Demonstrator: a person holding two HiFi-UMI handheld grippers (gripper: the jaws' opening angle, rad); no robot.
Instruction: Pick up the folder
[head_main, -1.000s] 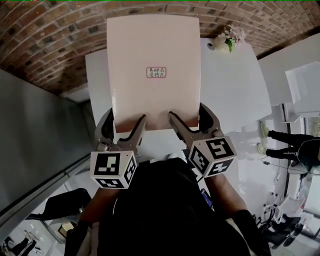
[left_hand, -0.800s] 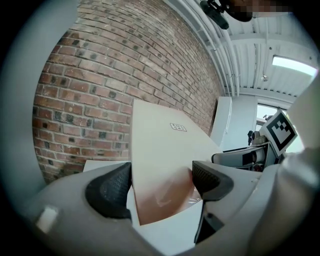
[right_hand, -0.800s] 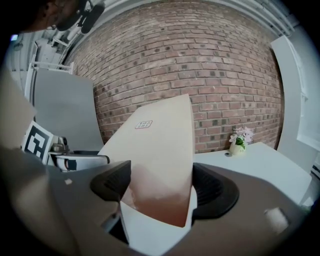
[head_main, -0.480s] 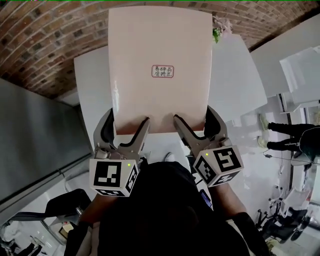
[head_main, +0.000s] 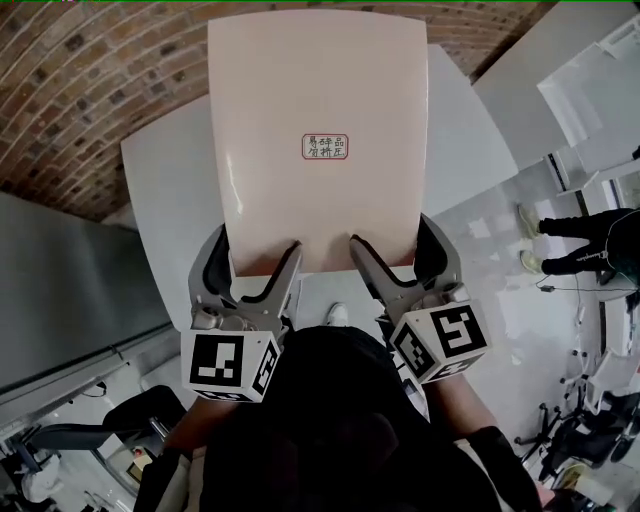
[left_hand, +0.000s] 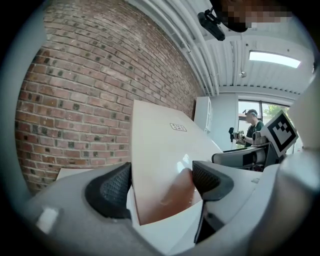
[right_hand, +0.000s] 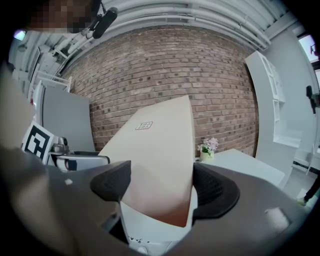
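folder (head_main: 315, 140) held up by both grippers
it fills the frame's upper centre, over the white bench (head_main: 165, 190); left gripper (head_main: 252, 255) and right gripper (head_main: 395, 250) each clamp its lower edge

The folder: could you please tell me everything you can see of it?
The folder is a pale pink, glossy, flat cover with rounded corners and a small red-framed label at its centre. It looks like thin, stiff plastic or card. The left gripper and right gripper each have their fingers shut on its near edge, holding it tilted up, clear of the white table.
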